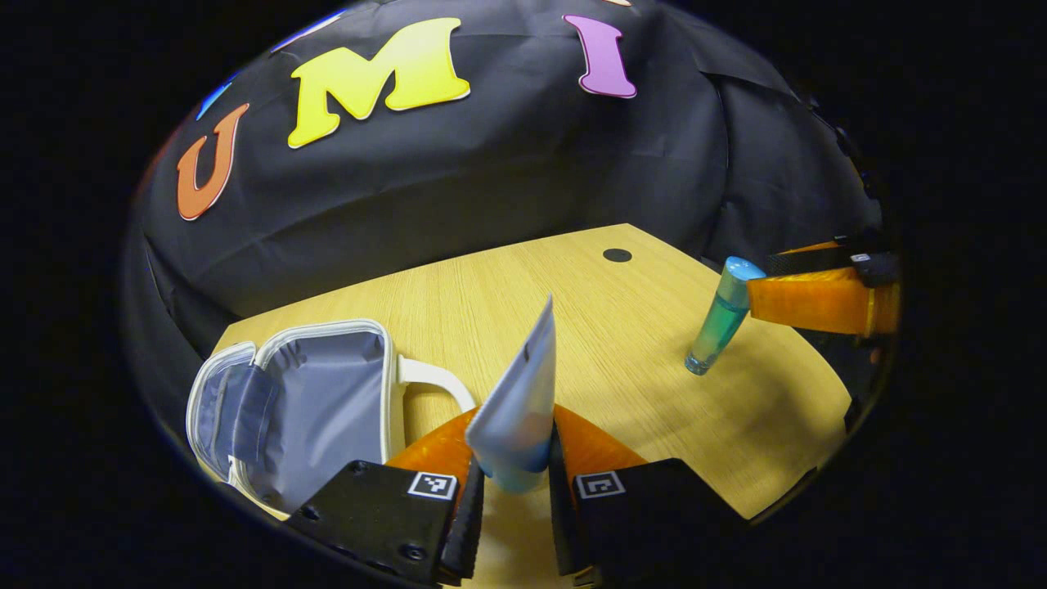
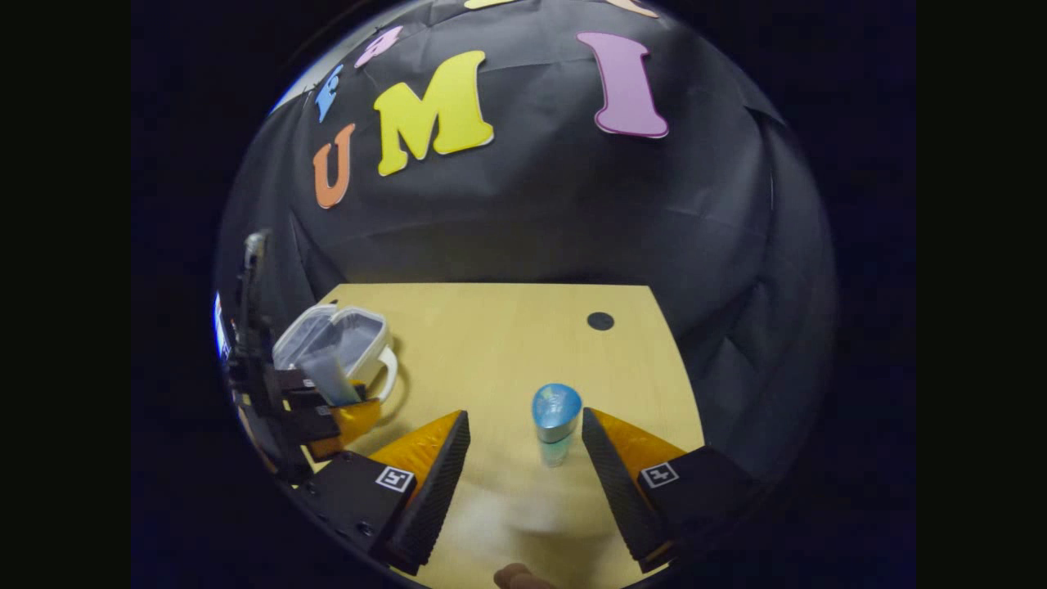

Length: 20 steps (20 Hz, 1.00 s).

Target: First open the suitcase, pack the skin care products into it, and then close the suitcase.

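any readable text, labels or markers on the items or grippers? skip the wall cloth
No readable words or numbers.
Left gripper: a square coded marker on each finger, a pattern, not text.
Right gripper: the same kind of marker on each finger, no text.
Tube held in the left gripper: a small dark mark near the top, too small to read.
Blue-capped bottle: no print legible.
Suitcase: no label seen.

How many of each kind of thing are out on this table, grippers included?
Suitcase, open: 1
Tube, gripped by the left gripper: 1
Bottle, standing between the open right gripper's fingers: 1
Grippers: 2
Total: 5
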{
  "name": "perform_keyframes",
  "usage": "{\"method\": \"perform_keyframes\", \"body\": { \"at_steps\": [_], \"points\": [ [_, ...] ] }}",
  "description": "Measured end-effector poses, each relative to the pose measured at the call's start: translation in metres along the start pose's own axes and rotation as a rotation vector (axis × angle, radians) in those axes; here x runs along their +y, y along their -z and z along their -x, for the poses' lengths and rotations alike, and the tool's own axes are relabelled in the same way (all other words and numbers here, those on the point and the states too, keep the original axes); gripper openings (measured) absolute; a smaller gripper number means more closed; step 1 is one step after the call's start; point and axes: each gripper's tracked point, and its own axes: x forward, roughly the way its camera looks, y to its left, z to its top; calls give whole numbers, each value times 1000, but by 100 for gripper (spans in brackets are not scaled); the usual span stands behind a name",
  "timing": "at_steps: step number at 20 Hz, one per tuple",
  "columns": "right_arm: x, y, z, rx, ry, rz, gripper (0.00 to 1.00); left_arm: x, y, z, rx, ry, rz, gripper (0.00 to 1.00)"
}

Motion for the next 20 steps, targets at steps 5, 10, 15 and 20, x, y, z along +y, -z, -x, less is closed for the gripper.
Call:
{"method": "perform_keyframes", "body": {
  "at_steps": [5,10,15,20],
  "points": [
    [-4,19,-47,26,51,-66,82,9,-13,58,-11,2,15,39],
    [-8,44,-82,52,108,-100,79,40,-15,122,-1,-30,70,39],
    [-27,57,-94,63,221,-112,58,91,-9,172,3,-88,169,39],
    [-23,59,-75,77,265,-138,34,152,-5,186,3,-152,179,39]
  ]
}}
